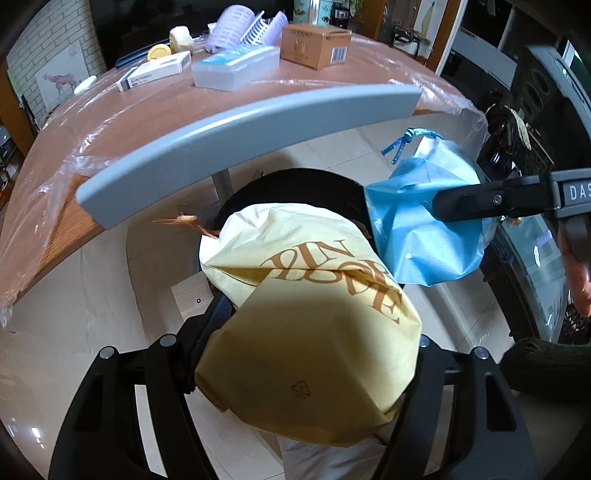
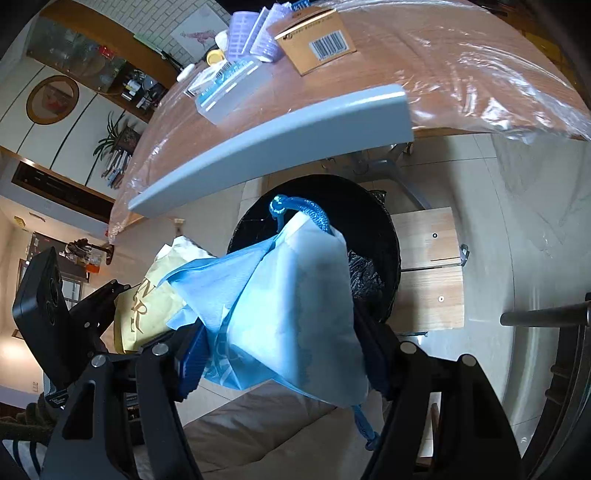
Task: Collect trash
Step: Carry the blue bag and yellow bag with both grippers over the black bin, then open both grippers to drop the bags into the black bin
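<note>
My left gripper [image 1: 306,332] is shut on a cream paper bag with brown lettering [image 1: 306,302] and holds it above a round bin lined with a black bag [image 1: 295,184]. My right gripper [image 2: 284,332] is shut on a light blue paper bag with a blue rope handle [image 2: 288,302], held over the same bin [image 2: 369,229]. In the left wrist view the blue bag [image 1: 417,229] hangs at the right, pinched by the right gripper's black fingers [image 1: 472,203]. The cream bag [image 2: 147,306] shows at the left of the right wrist view.
A wooden table under clear plastic sheet [image 1: 122,122] stands behind the bin, with a grey chair back [image 1: 240,144] at its edge. On it lie a cardboard box [image 1: 314,44], a clear plastic case [image 1: 236,68], white boxes and purple hair rollers [image 1: 236,26]. A wooden stool [image 2: 428,266] stands beside the bin.
</note>
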The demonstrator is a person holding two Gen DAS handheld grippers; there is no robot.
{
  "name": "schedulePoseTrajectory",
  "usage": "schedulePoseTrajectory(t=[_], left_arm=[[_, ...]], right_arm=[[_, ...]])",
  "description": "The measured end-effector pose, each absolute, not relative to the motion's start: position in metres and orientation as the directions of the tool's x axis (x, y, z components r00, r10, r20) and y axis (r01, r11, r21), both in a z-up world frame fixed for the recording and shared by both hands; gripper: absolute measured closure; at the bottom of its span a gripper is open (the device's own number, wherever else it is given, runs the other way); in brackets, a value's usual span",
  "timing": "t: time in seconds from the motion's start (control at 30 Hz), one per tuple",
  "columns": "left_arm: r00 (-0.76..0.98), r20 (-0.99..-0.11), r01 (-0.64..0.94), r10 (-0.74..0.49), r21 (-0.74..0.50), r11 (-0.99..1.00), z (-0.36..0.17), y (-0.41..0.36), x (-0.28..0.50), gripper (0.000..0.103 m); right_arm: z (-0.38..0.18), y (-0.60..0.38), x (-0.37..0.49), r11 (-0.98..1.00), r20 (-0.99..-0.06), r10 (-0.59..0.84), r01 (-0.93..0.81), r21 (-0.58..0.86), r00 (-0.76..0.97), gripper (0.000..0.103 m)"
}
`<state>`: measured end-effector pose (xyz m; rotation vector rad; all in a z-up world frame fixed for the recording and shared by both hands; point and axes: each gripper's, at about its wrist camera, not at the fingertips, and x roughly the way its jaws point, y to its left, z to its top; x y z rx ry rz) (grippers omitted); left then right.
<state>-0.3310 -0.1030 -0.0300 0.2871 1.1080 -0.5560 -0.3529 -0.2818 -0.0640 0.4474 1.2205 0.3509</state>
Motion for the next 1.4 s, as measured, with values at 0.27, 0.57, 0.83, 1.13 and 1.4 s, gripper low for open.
schedulePoseTrajectory(t=[0.27, 0.57, 0.83, 1.13, 1.4], left_arm=[[0.301, -0.919, 0.558, -0.255, -0.047, 0.828, -0.049, -0.103, -0.313, 0.031], [0.276, -0.935, 0.576, -0.223, -0.025, 0.817, -0.065, -0.113, -0.295, 0.031], [0.263, -0.943, 0.581, -0.204, -0.014, 0.814, -0.075, -0.117, -0.29, 0.031], [0.252, -0.949, 0.581, -0.19, -0.008, 0.814, -0.085, -0.129, -0.292, 0.031], [0.22, -0.956, 0.59, -0.194, -0.028, 0.807, -0.085, -0.127, -0.281, 0.023]], right_arm=[[-0.081, -0.276, -0.335, 0.867, -0.833, 0.477, 0.004, 0.498, 0.281, 0.034], [-0.097, -0.275, -0.319, 0.871, -0.847, 0.467, 0.035, 0.49, 0.254, 0.034], [-0.106, -0.27, -0.311, 0.868, -0.85, 0.466, 0.062, 0.493, 0.245, 0.034], [-0.112, -0.271, -0.306, 0.858, -0.848, 0.471, 0.096, 0.504, 0.243, 0.034], [-0.113, -0.278, -0.306, 0.843, -0.834, 0.479, 0.119, 0.524, 0.274, 0.022]])
